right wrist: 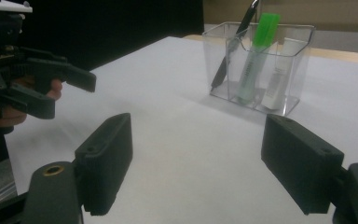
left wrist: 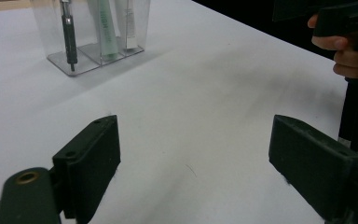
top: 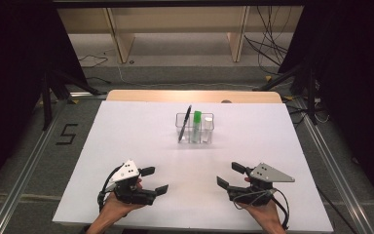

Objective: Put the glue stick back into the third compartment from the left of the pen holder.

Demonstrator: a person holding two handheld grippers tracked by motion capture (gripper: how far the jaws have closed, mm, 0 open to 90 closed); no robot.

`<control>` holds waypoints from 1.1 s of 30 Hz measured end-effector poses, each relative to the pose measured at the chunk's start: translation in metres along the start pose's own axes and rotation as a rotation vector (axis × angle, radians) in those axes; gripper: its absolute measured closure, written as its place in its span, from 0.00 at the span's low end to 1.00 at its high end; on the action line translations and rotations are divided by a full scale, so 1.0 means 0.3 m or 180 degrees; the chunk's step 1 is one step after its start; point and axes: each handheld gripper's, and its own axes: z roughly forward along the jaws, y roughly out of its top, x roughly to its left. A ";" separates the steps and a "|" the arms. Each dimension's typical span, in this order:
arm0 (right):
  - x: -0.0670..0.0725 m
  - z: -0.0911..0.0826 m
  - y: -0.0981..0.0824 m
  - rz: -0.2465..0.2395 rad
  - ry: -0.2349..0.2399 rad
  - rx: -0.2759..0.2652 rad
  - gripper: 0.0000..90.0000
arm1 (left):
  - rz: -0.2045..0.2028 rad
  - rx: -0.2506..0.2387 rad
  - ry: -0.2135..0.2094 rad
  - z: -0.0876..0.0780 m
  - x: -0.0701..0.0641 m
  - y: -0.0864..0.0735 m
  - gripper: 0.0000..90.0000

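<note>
Left gripper (top: 154, 180) & right gripper (top: 230, 175) near front edge of the table (top: 126, 126), both jaws wide, empty; clear organizer (top: 195, 127) stands toward back edge w/ pen (top: 185, 124).

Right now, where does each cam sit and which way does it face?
High view: above the person's side, looking forward and down on the white table; both forearms, left claw, right claw.
Left gripper view: rides the left claw, facing the clear organizer; own open jaws.
Right gripper view: rides the right claw, facing the organizer; own open jaws.
All share the organizer.
</note>
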 end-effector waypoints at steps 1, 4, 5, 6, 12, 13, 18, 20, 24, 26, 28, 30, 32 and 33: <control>0.003 -0.004 -0.004 -0.0023 -0.0013 0.0010 0.29 | 0.0003 0.0003 0.0000 0.000 0.000 0.000 0.18; 0.012 -0.010 -0.016 -0.0093 -0.0029 0.0047 0.28 | 0.0006 0.0003 -0.0003 0.001 -0.001 0.000 0.18; 0.016 -0.013 -0.024 -0.0102 -0.0034 0.0056 0.28 | 0.0006 0.0003 -0.0006 0.001 -0.001 0.000 0.18; 0.016 -0.013 -0.024 -0.0102 -0.0034 0.0056 0.28 | 0.0007 0.0004 -0.0007 0.001 0.000 0.000 0.18; 0.018 -0.019 -0.049 -0.0103 -0.0046 0.0091 0.28 | 0.0015 0.0003 -0.0014 0.000 -0.002 0.001 0.18; 0.017 -0.020 -0.051 -0.0108 -0.0050 0.0089 0.28 | 0.0016 0.0003 -0.0015 0.000 -0.002 0.000 0.18; 0.020 -0.021 -0.061 -0.0104 -0.0055 0.0101 0.28 | 0.0015 0.0005 -0.0016 0.001 -0.002 0.000 0.18; 0.019 -0.020 -0.063 -0.0110 -0.0055 0.0098 0.28 | 0.0015 0.0003 -0.0016 0.001 -0.002 0.000 0.18; 0.013 -0.027 -0.064 -0.0084 -0.0068 0.0085 0.28 | 0.0012 0.0002 -0.0019 0.000 -0.002 0.000 0.18; 0.010 -0.030 -0.064 -0.0074 -0.0080 0.0082 0.28 | 0.0015 0.0005 -0.0019 0.000 -0.002 0.001 0.18; 0.008 -0.032 -0.064 -0.0058 -0.0081 0.0072 0.28 | 0.0018 0.0005 -0.0019 0.000 -0.002 0.000 0.18; 0.007 -0.033 -0.064 -0.0066 -0.0083 0.0067 0.28 | 0.0017 0.0008 -0.0020 0.001 -0.002 0.001 0.18; 0.007 -0.033 -0.065 -0.0065 -0.0081 0.0070 0.27 | 0.0017 0.0014 -0.0022 0.001 -0.003 0.000 0.18; 0.008 -0.033 -0.066 -0.0065 -0.0080 0.0074 0.27 | 0.0024 0.0015 -0.0022 0.001 -0.002 0.001 0.18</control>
